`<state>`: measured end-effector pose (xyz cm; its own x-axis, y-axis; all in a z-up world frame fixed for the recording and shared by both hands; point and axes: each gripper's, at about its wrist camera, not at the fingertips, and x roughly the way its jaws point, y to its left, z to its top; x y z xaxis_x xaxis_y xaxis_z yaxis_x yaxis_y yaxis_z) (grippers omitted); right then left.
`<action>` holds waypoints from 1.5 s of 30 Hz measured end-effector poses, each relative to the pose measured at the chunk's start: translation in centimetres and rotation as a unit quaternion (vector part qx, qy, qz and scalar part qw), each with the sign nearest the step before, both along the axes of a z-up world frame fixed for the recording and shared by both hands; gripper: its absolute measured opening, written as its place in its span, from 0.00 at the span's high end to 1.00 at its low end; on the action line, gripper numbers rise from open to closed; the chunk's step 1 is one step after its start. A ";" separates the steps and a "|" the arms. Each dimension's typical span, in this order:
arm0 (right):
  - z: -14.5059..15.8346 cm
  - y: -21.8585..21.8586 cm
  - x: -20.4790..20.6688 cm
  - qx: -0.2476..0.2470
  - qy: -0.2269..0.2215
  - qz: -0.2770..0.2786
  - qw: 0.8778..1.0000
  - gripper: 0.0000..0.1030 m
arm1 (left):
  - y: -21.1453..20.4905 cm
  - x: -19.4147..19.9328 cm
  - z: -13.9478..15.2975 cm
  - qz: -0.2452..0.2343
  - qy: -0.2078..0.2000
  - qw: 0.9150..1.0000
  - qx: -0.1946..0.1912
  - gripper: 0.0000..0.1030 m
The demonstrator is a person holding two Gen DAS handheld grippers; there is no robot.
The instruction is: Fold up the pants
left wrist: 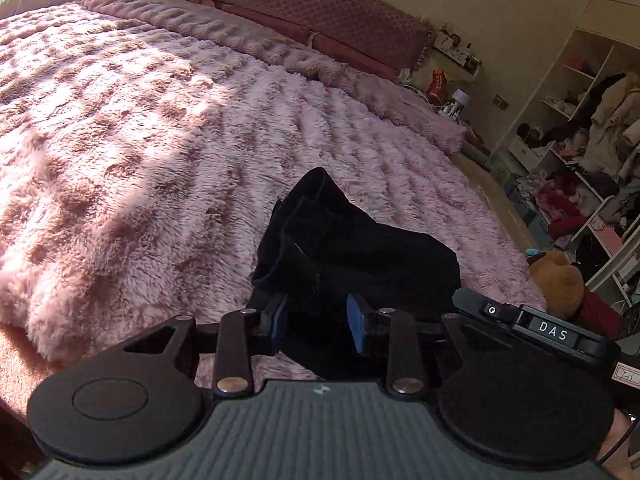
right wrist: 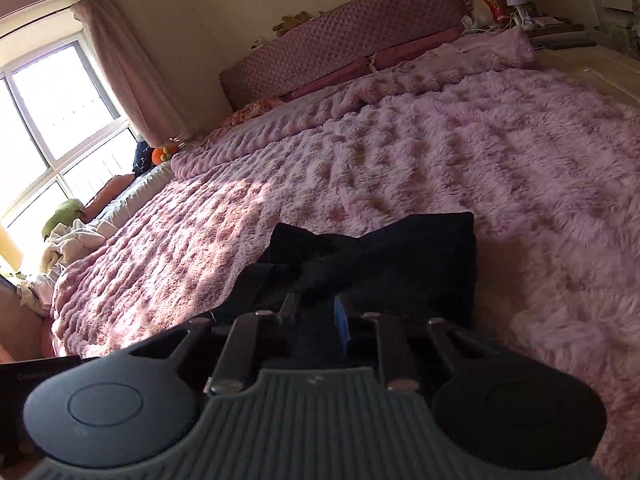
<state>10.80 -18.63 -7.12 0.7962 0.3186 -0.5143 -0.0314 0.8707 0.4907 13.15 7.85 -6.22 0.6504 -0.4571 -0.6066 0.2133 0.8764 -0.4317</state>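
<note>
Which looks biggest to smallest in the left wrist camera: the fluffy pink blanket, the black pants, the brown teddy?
1. Pink blanket, by far the biggest.
2. Black pants; they lie nearest the camera, which may enlarge them.
3. Brown teddy, partly hidden.

Matt black cloth pants (left wrist: 352,256), shaggy pink plush blanket (left wrist: 140,120)

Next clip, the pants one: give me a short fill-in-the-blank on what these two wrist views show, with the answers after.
1. The pants are ____ in colour.
2. They lie bunched on a fluffy ____ blanket.
3. In the left wrist view, the left gripper has its jaws ____, with dark cloth between the blue pads.
4. The brown plush toy sits off the bed's ____ edge in the left wrist view.

Answers: black; pink; apart; right
</note>
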 end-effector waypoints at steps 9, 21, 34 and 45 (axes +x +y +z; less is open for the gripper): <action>-4.6 -1.3 0.3 0.048 0.088 -0.002 0.995 1.00 | -5.6 6.3 -5.9 -0.020 0.036 0.998 0.054 0.89; -3.6 -2.5 -3.6 0.039 0.032 0.040 0.998 0.61 | -4.4 11.8 -6.8 -0.031 0.035 0.998 0.044 0.94; -4.7 5.7 -5.4 -0.275 0.017 0.085 0.958 0.90 | -6.0 12.6 -6.1 -0.039 0.027 0.996 0.081 0.94; -2.6 2.7 -8.2 -0.212 0.005 0.102 0.972 1.00 | -5.2 13.6 -6.8 -0.032 0.052 0.997 0.056 0.94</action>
<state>2.61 -15.98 -9.75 0.7337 0.2259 -0.6408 -0.2210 0.9712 0.0894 26.74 2.62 -13.06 0.5533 -0.4219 -0.7182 0.2304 0.9061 -0.3548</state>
